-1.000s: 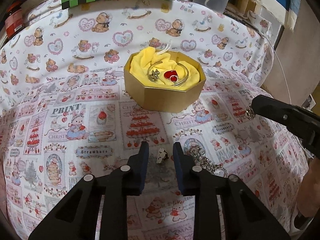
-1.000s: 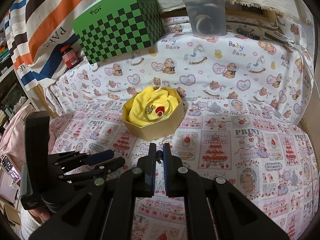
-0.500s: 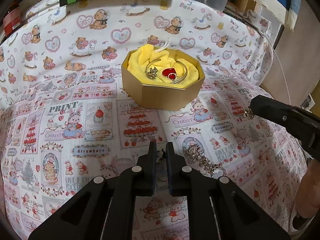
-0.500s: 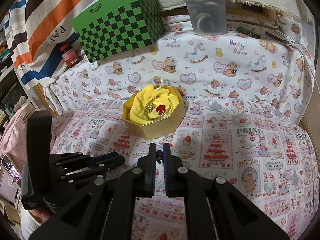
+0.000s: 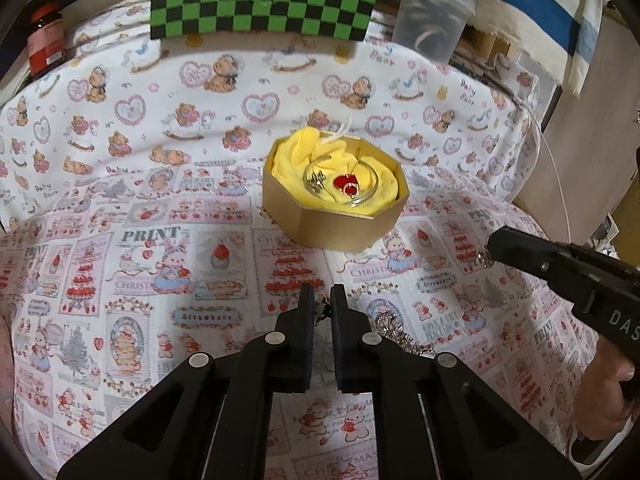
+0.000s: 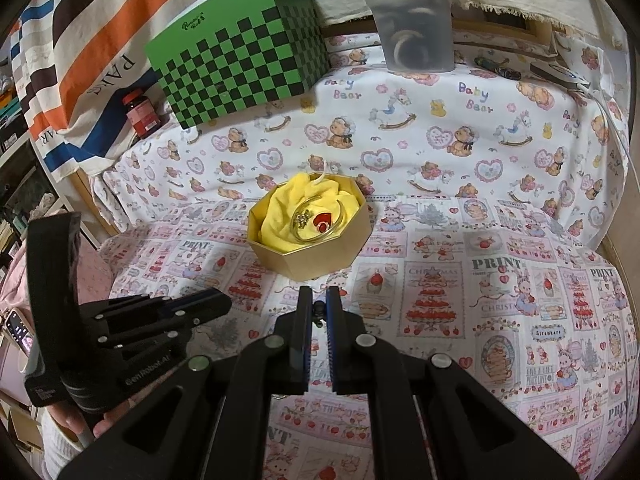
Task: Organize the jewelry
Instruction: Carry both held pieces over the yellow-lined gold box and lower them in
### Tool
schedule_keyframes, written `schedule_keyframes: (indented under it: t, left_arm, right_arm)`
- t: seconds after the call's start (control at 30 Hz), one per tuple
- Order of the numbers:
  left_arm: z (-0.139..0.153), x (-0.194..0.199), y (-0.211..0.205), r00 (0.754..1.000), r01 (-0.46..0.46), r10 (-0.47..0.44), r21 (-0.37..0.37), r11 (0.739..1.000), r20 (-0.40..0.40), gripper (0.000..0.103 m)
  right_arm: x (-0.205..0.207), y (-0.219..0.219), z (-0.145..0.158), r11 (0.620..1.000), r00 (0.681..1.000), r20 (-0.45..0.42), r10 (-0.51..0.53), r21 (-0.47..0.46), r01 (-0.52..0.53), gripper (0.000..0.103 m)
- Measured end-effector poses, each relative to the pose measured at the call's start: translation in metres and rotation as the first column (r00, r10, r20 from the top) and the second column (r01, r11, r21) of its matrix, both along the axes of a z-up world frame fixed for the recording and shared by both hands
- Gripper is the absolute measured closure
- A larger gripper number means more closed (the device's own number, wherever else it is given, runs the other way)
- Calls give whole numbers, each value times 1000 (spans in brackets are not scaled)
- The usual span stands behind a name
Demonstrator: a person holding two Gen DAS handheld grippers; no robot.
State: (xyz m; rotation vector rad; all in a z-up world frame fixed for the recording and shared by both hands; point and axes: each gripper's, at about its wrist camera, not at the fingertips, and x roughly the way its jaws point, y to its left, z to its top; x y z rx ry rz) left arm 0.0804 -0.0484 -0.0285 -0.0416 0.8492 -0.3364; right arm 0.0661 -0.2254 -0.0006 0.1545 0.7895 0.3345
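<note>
A gold octagonal box point(image 5: 340, 224) lined with yellow cloth holds a bangle with a red heart charm point(image 5: 347, 185) and a silver charm; it also shows in the right wrist view point(image 6: 312, 256). My left gripper point(image 5: 323, 304) is shut on a small white-and-dark trinket point(image 5: 320, 309), lifted off the cloth in front of the box. A sparkly chain point(image 5: 390, 326) lies on the cloth just right of it. My right gripper point(image 6: 319, 304) is shut on a small sparkly piece point(image 6: 319, 312), seen at its tip in the left wrist view point(image 5: 485, 257).
A green checkered box point(image 6: 244, 52) and a clear plastic tub point(image 6: 414, 28) stand at the back. A red-lidded jar point(image 6: 141, 114) sits at the back left. The printed cloth point(image 6: 480, 280) covers the surface.
My left gripper closed on the small trinket and has lifted it off the cloth, pulling back from the box. My right gripper stayed shut and barely moved.
</note>
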Motion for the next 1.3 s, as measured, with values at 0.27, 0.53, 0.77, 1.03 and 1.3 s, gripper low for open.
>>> schedule_keyframes:
  t: [0.27,0.53,0.77,1.03,1.3]
  left_arm:
    - [41,-17,9,993,-9,16,-61,998,114,96]
    - [91,-19,12,980,-26,41,-77,997,197,96]
    - [126,29,7,968,-95,119,-118,989,221,96]
    - [90,74,3,983,-108,128,-149,983,131,96]
    - [38,93,4,996,-84,85,-180,980,-6,96]
  right_arm:
    - [-14,4,13,999,999,24,40,35,-41,97]
    - [-28,2,65,998,989,138,55,21,-58,97]
    - [-10,3,116,1000,967,254,-3,18,-2,97]
    - [42,0,122,995,958,279,-65,95,40,97]
    - [89,2,64,991,995,91,-27,132,15,97]
